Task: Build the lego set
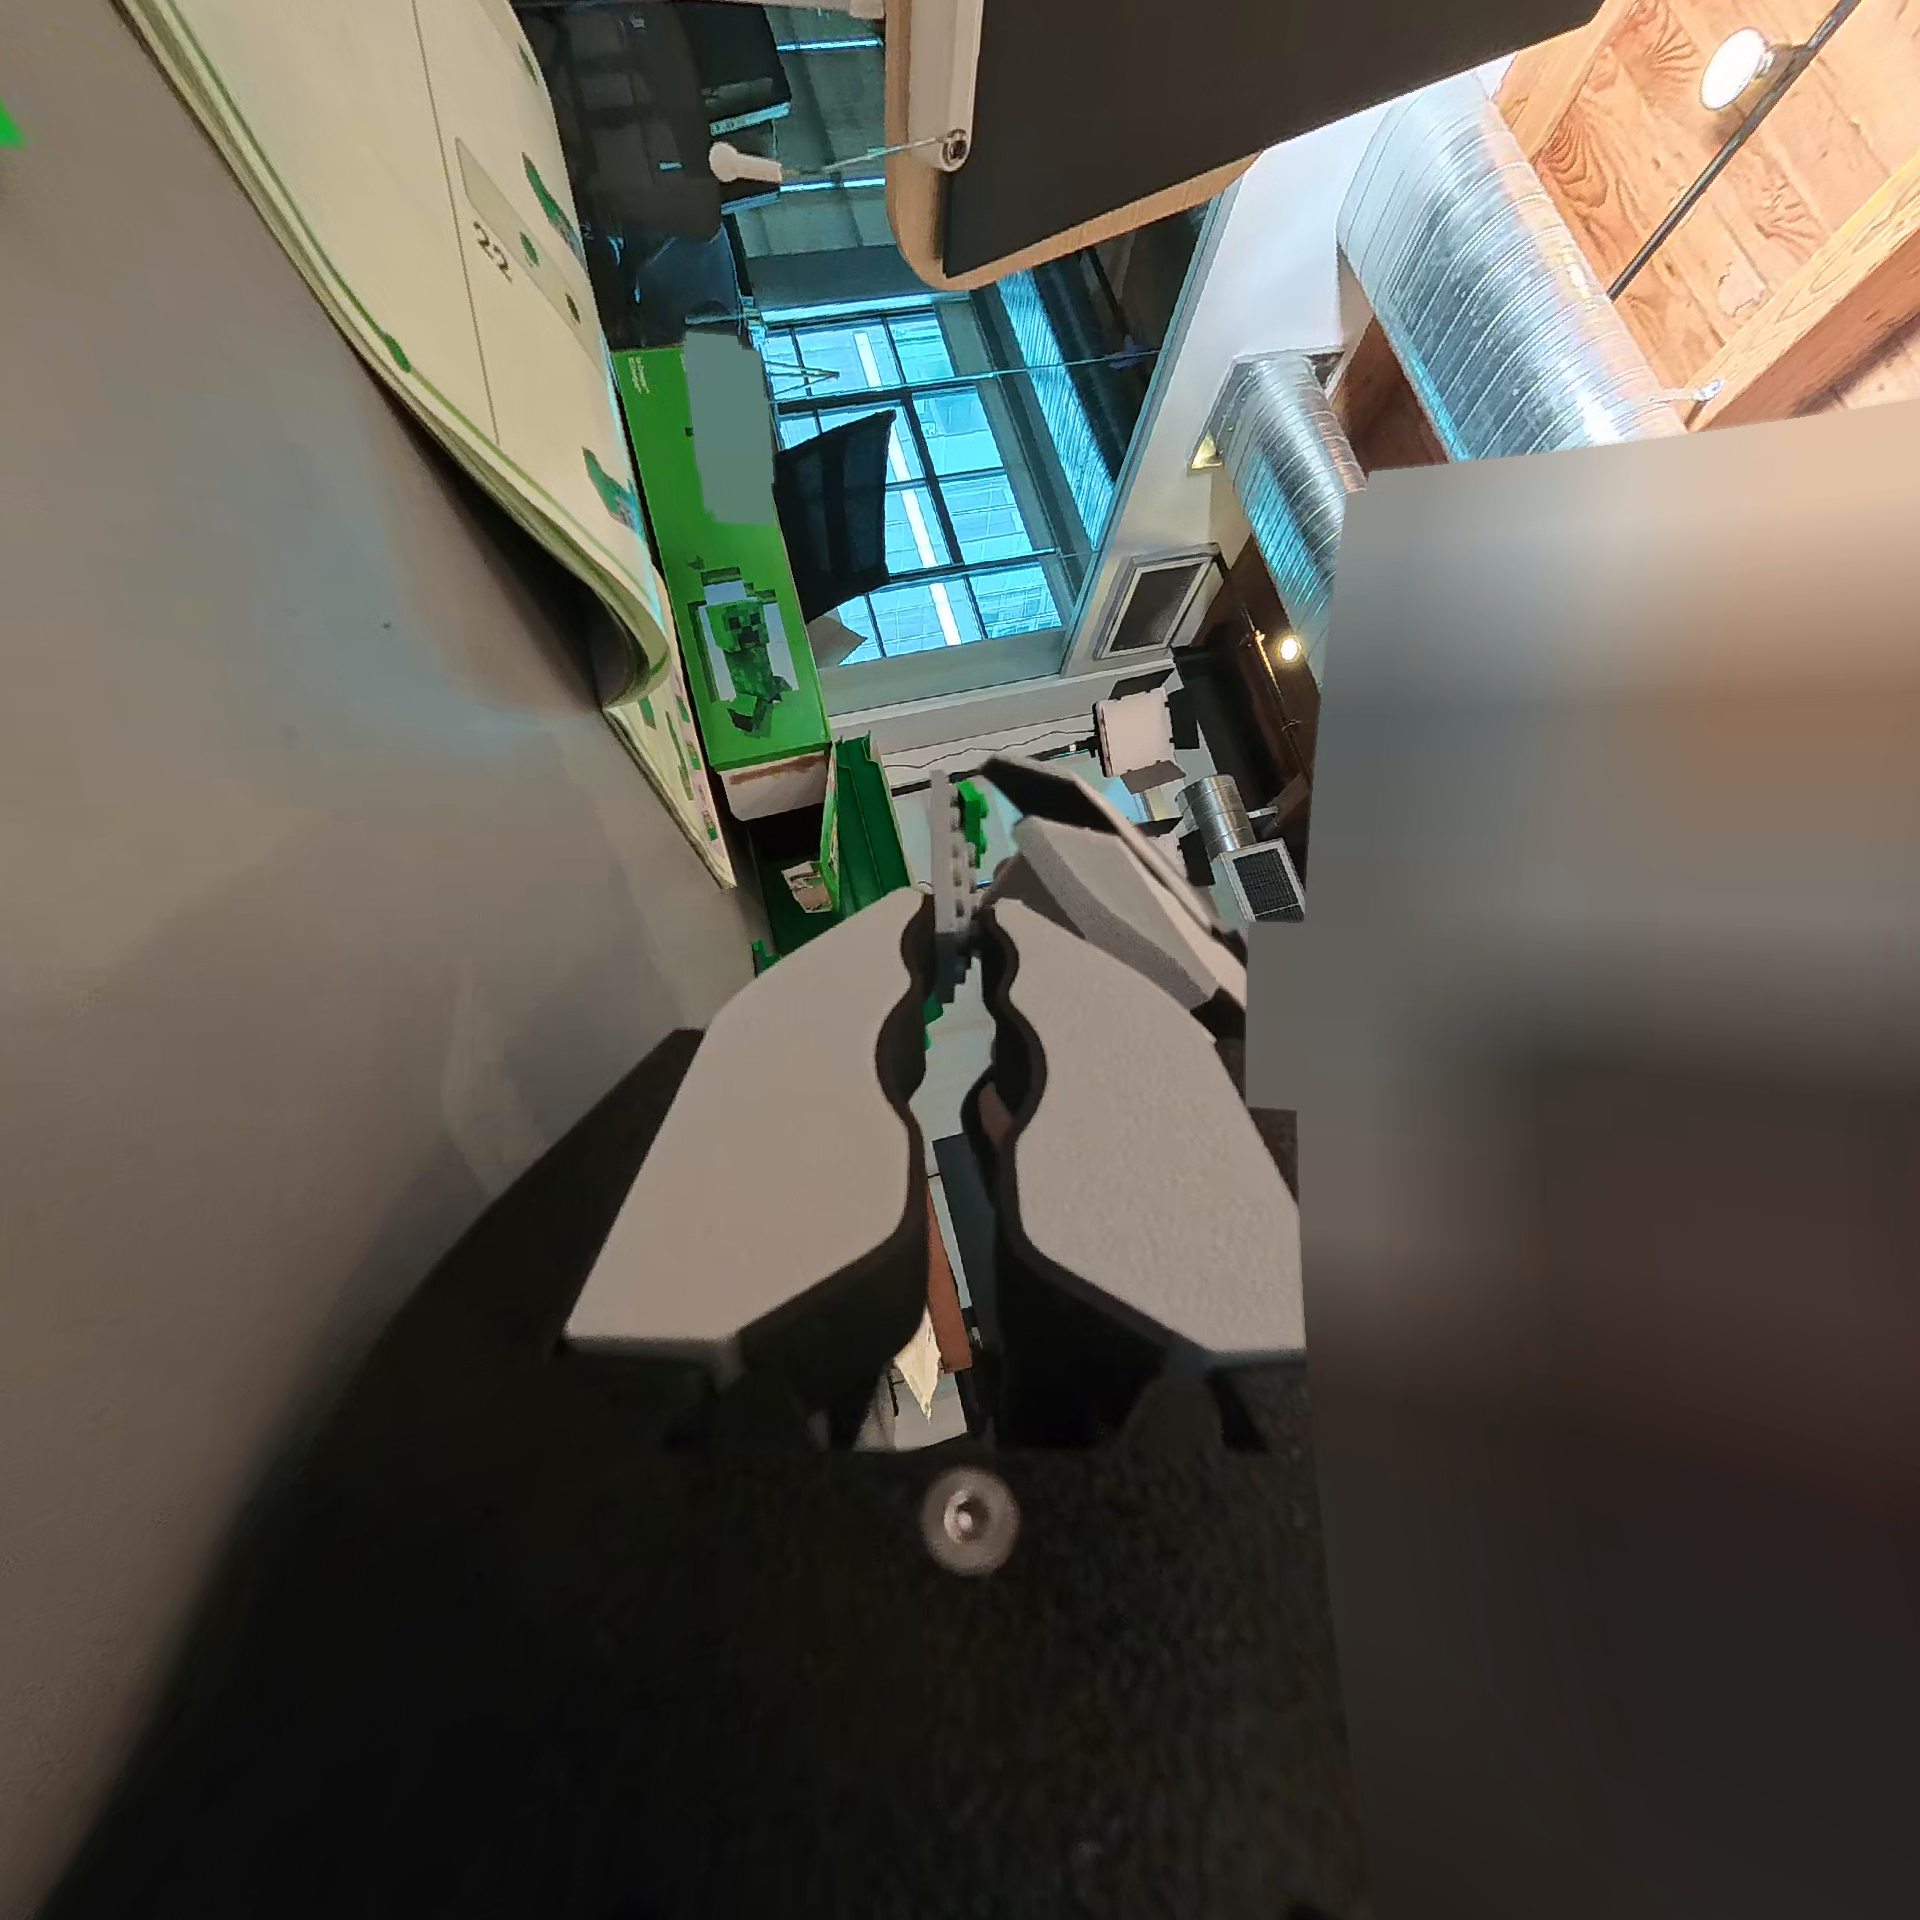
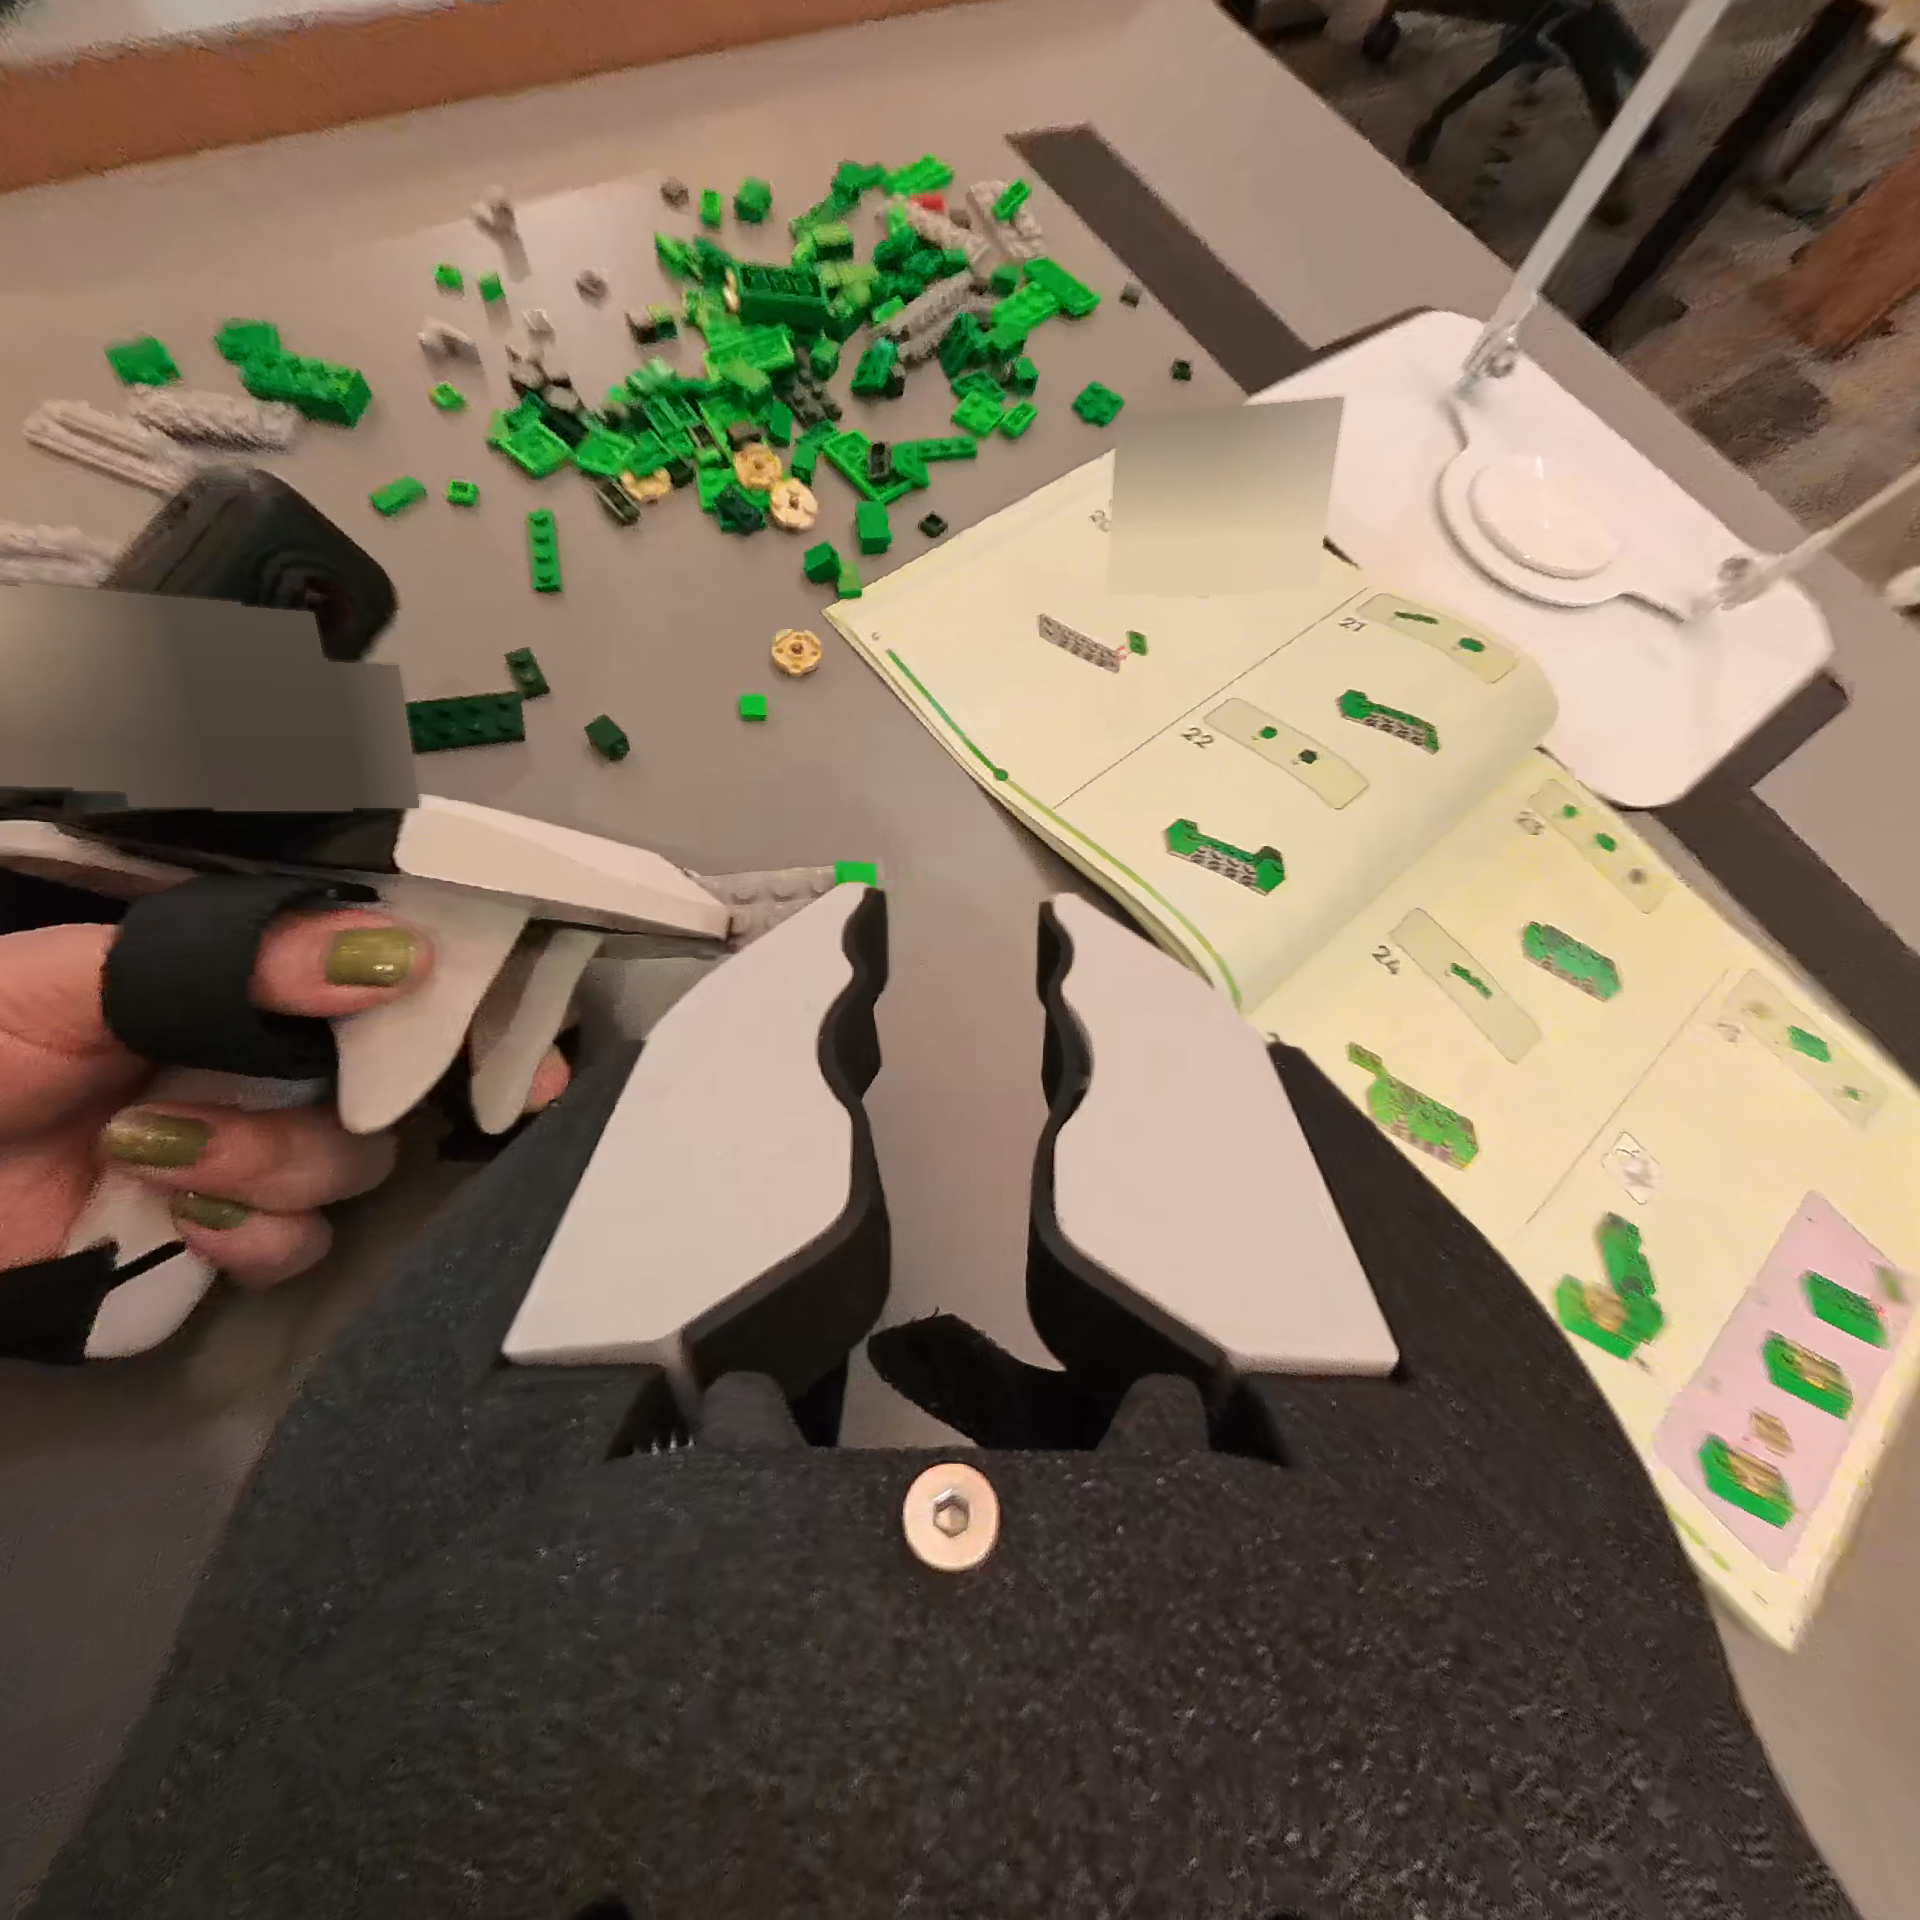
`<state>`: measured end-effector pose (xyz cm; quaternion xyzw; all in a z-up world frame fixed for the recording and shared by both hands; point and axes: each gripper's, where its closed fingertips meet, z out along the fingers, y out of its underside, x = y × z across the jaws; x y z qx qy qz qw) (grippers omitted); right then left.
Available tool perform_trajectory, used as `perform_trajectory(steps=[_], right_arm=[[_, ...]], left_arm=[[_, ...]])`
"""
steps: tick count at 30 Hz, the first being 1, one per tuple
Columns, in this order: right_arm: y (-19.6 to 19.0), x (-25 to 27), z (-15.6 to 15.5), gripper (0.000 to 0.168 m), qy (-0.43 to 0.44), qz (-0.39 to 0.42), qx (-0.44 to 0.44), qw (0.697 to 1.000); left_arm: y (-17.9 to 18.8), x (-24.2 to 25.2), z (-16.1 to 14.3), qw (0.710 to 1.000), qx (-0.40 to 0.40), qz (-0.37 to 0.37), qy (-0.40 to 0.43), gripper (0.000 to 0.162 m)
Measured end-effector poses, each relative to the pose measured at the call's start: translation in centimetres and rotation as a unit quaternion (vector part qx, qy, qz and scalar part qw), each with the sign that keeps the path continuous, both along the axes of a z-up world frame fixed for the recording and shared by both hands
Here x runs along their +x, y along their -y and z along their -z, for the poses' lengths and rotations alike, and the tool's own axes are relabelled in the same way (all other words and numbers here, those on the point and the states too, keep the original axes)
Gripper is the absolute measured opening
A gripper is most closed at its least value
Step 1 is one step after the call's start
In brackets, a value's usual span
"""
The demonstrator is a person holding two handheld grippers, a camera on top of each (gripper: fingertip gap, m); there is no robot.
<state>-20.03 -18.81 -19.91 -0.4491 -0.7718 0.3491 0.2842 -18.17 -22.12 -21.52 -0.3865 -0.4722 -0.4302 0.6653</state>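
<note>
Early sub-assembly step: left gripper (image 1: pixel 961 940) has its jaws clamped on the grey plate (image 1: pixel 954 868) carrying a green brick (image 2: pixel 855 874), just left of the booklet (image 2: pixel 1299 790). Right gripper (image 2: pixel 961 914), jaws apart and empty, probably needs another green piece from the pile (image 2: pixel 790 364) beyond the booklet.

Grey table (image 2: pixel 935 748) noted. White lamp base (image 2: pixel 1558 582) stands at its far right edge. Silver ventilation ducts (image 1: pixel 1475 312) run beside large windows (image 1: pixel 935 499).

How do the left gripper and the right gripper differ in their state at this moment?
The left gripper is shut on a grey lego plate; the right gripper is open and holds nothing. Both have pale grey fingers on black bodies.
</note>
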Motion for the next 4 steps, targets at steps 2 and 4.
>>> perform_trajectory(steps=[2, 4], right_arm=[[-0.3, 0.5, -0.3, 0.031, 0.013, -0.039, -0.094, 0.995], [-0.2, 1.3, -0.4, 0.034, 0.063, -0.094, -0.214, 0.970]], left_arm=[[0.0, 0.1, -0.1, 1.000, 0.006, 0.005, 0.001, 0.007], [0.0, 0.1, -0.2, 1.000, 0.011, 0.009, 0.003, 0.007]])
